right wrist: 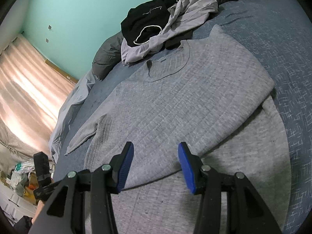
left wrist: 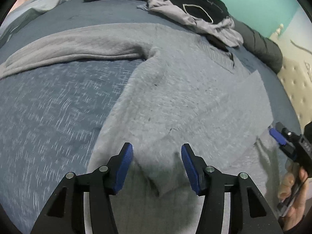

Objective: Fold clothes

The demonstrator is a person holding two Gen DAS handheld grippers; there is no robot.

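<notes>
Grey sweater [right wrist: 175, 97] spread flat on blue bedspread [left wrist: 48, 107], filling frame centre; one sleeve folded across body, other sleeve [left wrist: 68, 48] stretched toward upper left in left wrist view. Left tongs [left wrist: 157, 167] open above lower sweater, nothing between pads. Right tongs [right wrist: 156, 167] open, hovering over hem area, empty. Pile of black and light grey clothes [right wrist: 159, 25] beyond collar, upper centre. Teal wall [right wrist: 78, 9] behind; pink curtain [right wrist: 25, 89] at left.
</notes>
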